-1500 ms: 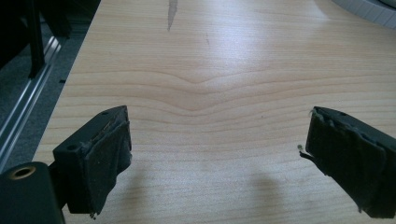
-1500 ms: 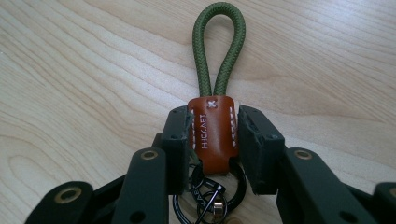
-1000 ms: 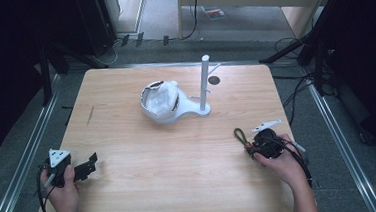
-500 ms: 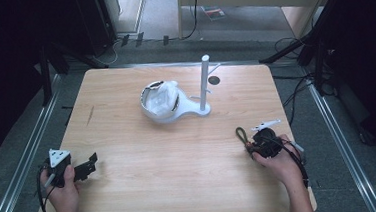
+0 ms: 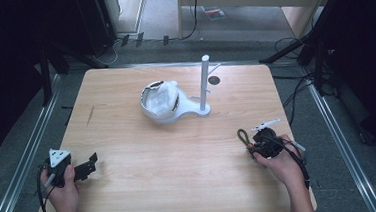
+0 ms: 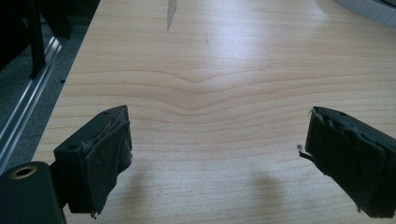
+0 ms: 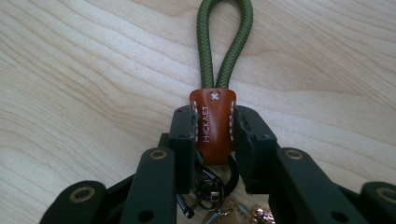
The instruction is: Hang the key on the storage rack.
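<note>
Where clamped — keychain (image 7: 214, 122) tan-leather, green-looped.

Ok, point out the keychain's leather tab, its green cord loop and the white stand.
leather tab (image 7: 213, 122), right gripper view, middle of the orange face between the jaws.
cord loop (image 7: 225, 32), right gripper view, right strand.
stand (image 5: 205, 82), high view, upright post.

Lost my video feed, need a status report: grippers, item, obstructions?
Right gripper shut on brown leather tab of green cord keychain. Left gripper open, empty, over wooden table. Nothing in the way.
</note>
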A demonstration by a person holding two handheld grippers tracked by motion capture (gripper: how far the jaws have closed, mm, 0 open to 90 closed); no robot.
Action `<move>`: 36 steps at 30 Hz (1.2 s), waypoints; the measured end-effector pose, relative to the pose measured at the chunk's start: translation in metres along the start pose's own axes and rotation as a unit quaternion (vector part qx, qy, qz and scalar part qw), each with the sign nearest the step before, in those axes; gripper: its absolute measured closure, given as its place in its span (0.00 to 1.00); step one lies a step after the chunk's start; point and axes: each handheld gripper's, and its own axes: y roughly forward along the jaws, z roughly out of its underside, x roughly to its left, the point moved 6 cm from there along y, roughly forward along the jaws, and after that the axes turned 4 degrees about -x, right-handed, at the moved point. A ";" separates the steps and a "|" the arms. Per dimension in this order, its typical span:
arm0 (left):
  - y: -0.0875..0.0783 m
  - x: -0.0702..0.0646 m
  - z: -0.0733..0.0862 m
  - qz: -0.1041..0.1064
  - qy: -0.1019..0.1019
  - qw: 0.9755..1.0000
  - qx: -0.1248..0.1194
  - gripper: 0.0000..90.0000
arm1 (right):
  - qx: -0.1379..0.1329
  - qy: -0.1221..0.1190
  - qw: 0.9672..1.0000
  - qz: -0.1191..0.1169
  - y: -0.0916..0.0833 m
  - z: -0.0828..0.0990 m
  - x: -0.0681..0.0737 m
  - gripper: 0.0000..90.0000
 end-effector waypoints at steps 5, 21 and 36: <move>0.000 0.000 0.000 0.000 0.001 1.000 0.000 0.09 | -0.016 0.008 1.000 0.002 -0.007 -0.002 -0.001 0.79; 0.000 0.000 0.000 0.001 0.002 1.000 0.001 0.09 | -0.108 0.031 0.993 0.022 -0.033 -0.018 0.001 0.79; 0.000 0.000 0.000 0.001 0.000 1.000 0.001 0.09 | -0.206 0.044 0.976 0.047 -0.056 -0.032 0.002 0.79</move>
